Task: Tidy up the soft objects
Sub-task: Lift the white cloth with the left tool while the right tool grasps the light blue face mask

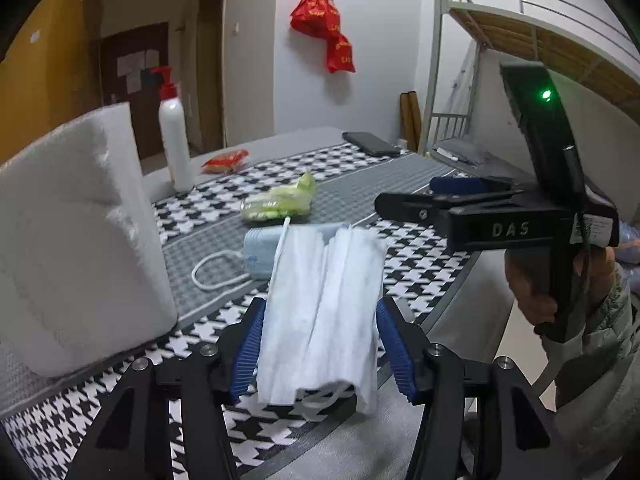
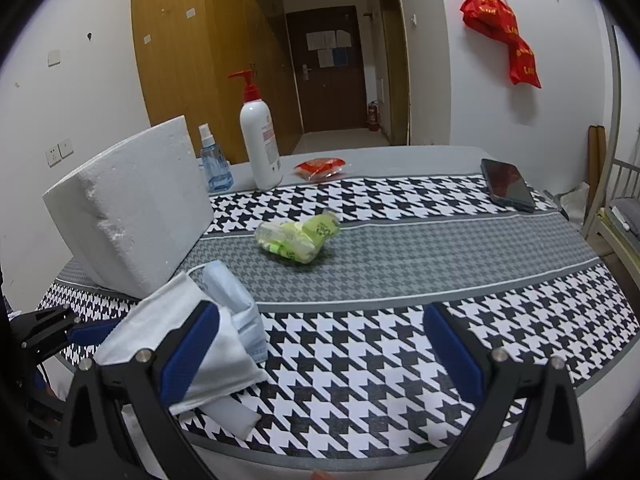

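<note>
While the left gripper (image 1: pixel 320 340) stands spread around the white pleated face mask (image 1: pixel 320 308), unclamped, the mask may slide off the table edge at 6 o'clock; right gripper (image 2: pixel 320 360) released, holding nothing.

Items partly obscured or illegible

Folded pale blue face mask (image 1: pixel 260 254): half covered by white pleated face mask (image 1: pixel 320 312). Print on crumpled green plastic packet (image 2: pixel 298 238): too blurred to be read.
</note>
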Demonstrator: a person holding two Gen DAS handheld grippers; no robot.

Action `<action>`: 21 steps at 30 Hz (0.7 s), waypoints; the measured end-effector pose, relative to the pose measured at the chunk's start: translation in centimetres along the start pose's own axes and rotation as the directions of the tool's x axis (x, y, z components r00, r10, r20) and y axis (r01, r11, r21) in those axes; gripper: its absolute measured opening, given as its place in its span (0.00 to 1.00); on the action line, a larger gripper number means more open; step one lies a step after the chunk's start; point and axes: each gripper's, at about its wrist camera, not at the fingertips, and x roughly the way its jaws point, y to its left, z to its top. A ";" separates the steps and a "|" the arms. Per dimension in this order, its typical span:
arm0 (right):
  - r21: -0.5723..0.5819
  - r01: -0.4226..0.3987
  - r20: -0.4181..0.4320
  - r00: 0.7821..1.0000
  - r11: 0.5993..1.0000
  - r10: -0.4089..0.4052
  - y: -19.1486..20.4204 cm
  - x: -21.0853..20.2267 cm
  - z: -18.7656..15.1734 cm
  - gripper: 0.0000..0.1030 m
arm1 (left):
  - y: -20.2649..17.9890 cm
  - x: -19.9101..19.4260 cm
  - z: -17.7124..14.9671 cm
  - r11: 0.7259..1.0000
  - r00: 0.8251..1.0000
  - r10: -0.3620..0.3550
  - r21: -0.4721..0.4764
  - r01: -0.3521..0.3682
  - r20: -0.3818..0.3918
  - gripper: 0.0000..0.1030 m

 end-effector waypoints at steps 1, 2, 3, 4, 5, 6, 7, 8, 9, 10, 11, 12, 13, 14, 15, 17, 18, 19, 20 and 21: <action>0.002 0.000 0.001 1.000 1.000 0.000 -0.1 0.0 0.0 1.00 | -0.1 0.0 0.2 1.000 1.000 -0.004 0.006 0.004 0.009 0.57; 0.004 0.001 0.002 1.000 1.000 -0.001 -0.2 -0.1 -0.1 1.00 | -0.3 0.0 0.3 1.000 1.000 -0.010 0.009 0.010 0.014 0.57; 0.008 0.003 0.003 1.000 1.000 -0.003 -0.3 -0.2 -0.1 1.00 | -0.4 0.2 0.3 1.000 1.000 -0.013 0.014 0.013 0.011 0.57; 0.009 0.004 0.003 1.000 1.000 -0.004 -0.4 -0.2 -0.1 1.00 | -0.7 0.6 0.4 1.000 1.000 -0.012 0.024 0.012 0.001 0.57; 0.011 0.005 0.003 1.000 1.000 -0.005 -0.5 -0.2 -0.1 1.00 | -0.9 1.0 0.4 0.999 1.000 -0.006 0.032 0.007 -0.006 0.57; 0.013 0.007 0.005 1.000 1.000 -0.007 -0.7 -0.3 -0.1 1.00 | -1.0 1.2 0.3 0.999 1.000 -0.001 0.038 0.002 -0.013 0.57; 0.014 0.007 0.005 1.000 1.000 -0.007 -0.8 -0.3 0.0 1.00 | -1.1 1.6 0.3 0.999 1.000 0.001 0.044 0.000 -0.025 0.56; 0.016 0.009 0.003 1.000 1.000 -0.009 -0.9 -0.3 -0.1 1.00 | -1.1 1.8 0.2 0.999 1.000 0.005 0.043 -0.004 -0.031 0.54; 0.017 0.010 0.002 1.000 1.000 -0.010 -1.0 -0.3 -0.1 1.00 | -1.1 1.9 0.2 0.999 0.999 0.004 0.039 -0.003 -0.033 0.42; 0.018 0.010 0.001 1.000 1.000 -0.010 -1.1 -0.2 -0.1 1.00 | -0.9 2.1 0.3 1.000 0.999 -0.003 0.031 0.004 -0.040 0.29; 0.019 0.009 -0.001 1.000 1.000 -0.009 -1.1 -0.2 -0.1 1.00 | -0.8 2.1 0.3 1.000 0.999 -0.002 0.023 0.003 -0.041 0.26; 0.021 0.008 -0.004 1.000 1.000 -0.008 -1.2 -0.1 -0.2 1.00 | -0.6 2.1 0.3 1.000 0.999 0.001 0.014 -0.001 -0.040 0.23; 0.022 0.007 -0.007 1.000 1.000 -0.007 -1.2 0.0 -0.2 1.00 | -0.4 2.1 0.3 1.000 0.999 -0.002 0.006 0.002 -0.039 0.13; 0.023 0.005 -0.010 1.000 1.000 -0.004 -1.2 0.0 -0.1 1.00 | -0.3 2.0 0.3 1.000 0.999 -0.015 0.002 0.015 -0.040 0.13; 0.021 -0.001 -0.015 1.000 1.000 0.001 -1.2 0.2 -0.1 1.00 | -0.4 1.9 0.2 1.000 0.999 -0.025 0.002 0.025 -0.040 0.13; 0.015 -0.016 -0.028 0.999 1.000 0.016 -1.0 0.6 0.0 1.00 | -0.6 1.8 0.0 0.999 0.998 -0.047 0.010 0.048 -0.043 0.13; 0.012 -0.031 -0.036 0.999 0.999 0.031 -0.8 0.8 0.1 1.00 | -0.7 1.7 -0.1 0.998 0.998 -0.053 0.016 0.053 -0.042 0.13; 0.011 -0.043 -0.044 0.998 0.999 0.043 -0.6 1.1 0.3 1.00 | -0.7 1.6 -0.2 0.998 0.997 -0.058 0.018 0.059 -0.042 0.12; 0.007 -0.053 -0.052 0.997 0.999 0.053 -0.4 1.3 0.4 1.00 | -0.7 1.6 -0.2 0.998 0.997 -0.057 0.016 0.058 -0.043 0.12; 0.001 -0.061 -0.060 0.996 0.998 0.061 -0.2 1.6 0.6 1.00 | -0.6 1.5 -0.3 0.998 0.998 -0.054 0.015 0.054 -0.044 0.12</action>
